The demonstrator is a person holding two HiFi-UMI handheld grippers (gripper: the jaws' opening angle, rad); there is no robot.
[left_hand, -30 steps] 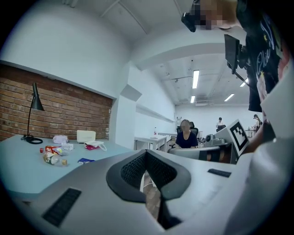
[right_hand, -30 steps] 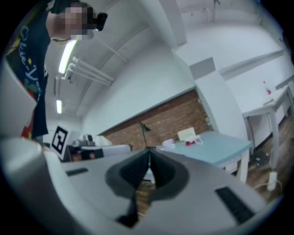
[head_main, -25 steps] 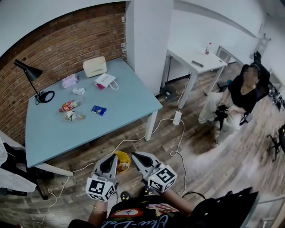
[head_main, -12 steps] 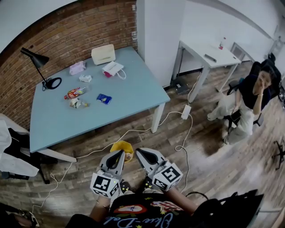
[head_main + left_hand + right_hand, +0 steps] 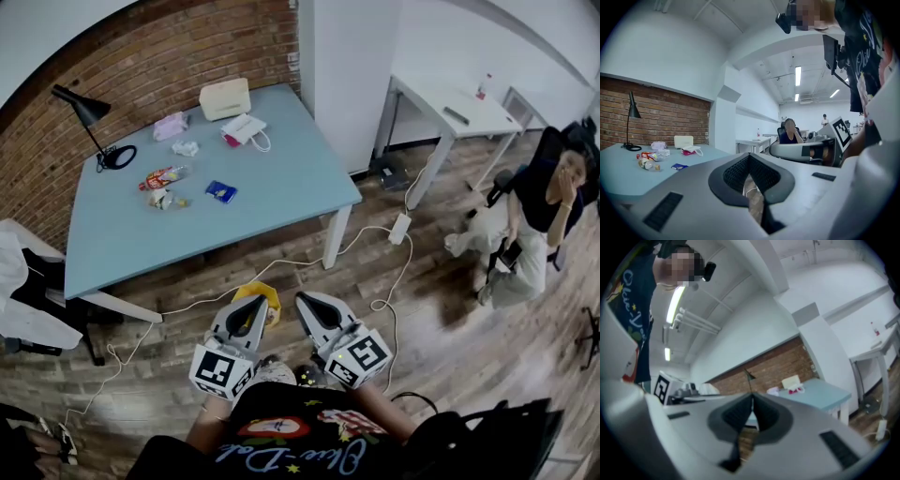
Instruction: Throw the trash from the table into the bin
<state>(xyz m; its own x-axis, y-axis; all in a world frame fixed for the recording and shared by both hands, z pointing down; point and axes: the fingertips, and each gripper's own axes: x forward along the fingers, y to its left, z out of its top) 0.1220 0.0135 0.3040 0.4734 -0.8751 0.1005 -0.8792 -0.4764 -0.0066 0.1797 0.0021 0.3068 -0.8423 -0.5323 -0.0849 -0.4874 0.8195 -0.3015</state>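
Though fingers (image 5: 734, 172) together and empty as before, left gripper (image 5: 253, 309) and right gripper (image 5: 306, 303) nearer the bin (image 5: 273, 305).

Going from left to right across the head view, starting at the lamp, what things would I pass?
black lamp → red snack wrapper → blue packet → white power strip on the floor → seated person
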